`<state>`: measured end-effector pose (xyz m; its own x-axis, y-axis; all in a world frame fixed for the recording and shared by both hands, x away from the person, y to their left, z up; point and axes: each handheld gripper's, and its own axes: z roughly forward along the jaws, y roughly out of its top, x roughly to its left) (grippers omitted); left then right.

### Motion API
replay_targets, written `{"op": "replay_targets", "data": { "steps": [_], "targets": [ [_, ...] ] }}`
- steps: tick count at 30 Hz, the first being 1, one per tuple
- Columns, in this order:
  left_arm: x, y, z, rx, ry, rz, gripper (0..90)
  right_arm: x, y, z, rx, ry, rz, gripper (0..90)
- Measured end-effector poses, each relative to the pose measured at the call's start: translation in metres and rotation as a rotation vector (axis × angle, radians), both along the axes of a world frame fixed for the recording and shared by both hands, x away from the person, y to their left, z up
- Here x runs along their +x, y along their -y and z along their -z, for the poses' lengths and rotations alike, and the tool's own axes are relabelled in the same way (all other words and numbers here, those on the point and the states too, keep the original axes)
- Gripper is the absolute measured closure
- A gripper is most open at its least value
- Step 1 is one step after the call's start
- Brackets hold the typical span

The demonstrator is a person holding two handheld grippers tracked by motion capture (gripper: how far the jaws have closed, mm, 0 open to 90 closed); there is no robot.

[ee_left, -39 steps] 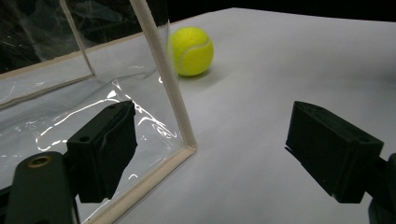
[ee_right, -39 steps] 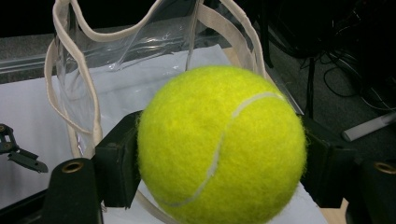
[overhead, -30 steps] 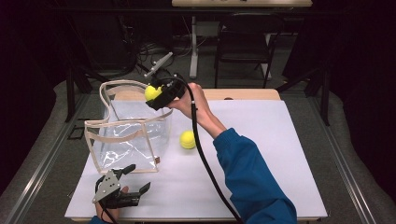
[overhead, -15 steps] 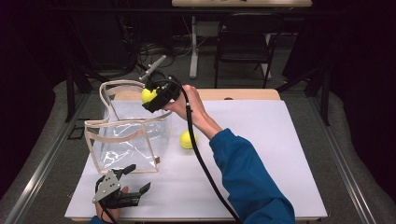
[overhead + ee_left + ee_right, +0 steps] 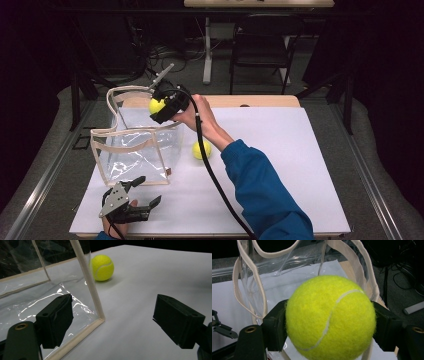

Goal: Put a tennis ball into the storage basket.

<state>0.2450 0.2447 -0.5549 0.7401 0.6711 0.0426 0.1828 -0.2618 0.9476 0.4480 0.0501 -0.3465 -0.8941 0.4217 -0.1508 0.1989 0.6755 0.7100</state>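
My right gripper [image 5: 159, 108] is shut on a yellow tennis ball [image 5: 156, 105] [image 5: 330, 317], held in the air over the right rim of a clear plastic tote bag [image 5: 135, 150] with cream trim and handles. A second tennis ball [image 5: 201, 149] [image 5: 101, 267] lies on the white table just right of the bag. My left gripper [image 5: 142, 192] [image 5: 112, 322] rests open on the table near the front edge, in front of the bag's near right corner [image 5: 98, 318], nothing between its jaws.
The white tabletop [image 5: 280, 150] stretches bare to the right of the bag. A black cable [image 5: 215, 175] trails from the right gripper along the blue sleeve [image 5: 260, 195]. Dark chairs and floor cables lie beyond the table's far edge.
The right gripper has carried its ball leftward, from beside the bag to over the bag's opening. The left gripper and the ball on the table have stayed put.
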Motion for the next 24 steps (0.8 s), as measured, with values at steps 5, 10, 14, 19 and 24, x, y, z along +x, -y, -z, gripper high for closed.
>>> {"op": "replay_targets", "data": {
  "steps": [5,10,14,19,24],
  "targets": [
    [0.0,0.0,0.0,-0.005,0.001,0.001,16.0,0.002,-0.003,0.004,-0.004,-0.012,-0.003,25.8],
    [0.0,0.0,0.0,-0.002,0.0,-0.002,16.0,0.003,-0.006,0.008,-0.01,-0.023,0.0,25.7],
    [0.0,0.0,0.0,-0.013,0.004,-0.003,16.0,0.005,-0.009,0.012,-0.023,-0.038,-0.007,25.6],
    [0.0,-0.001,0.0,-0.012,0.003,-0.002,16.0,0.007,-0.012,0.016,-0.039,-0.051,-0.009,25.6],
    [-0.001,-0.001,0.0,-0.012,0.005,-0.001,16.0,0.008,-0.014,0.018,-0.055,-0.054,-0.001,25.3]
  ]
}}
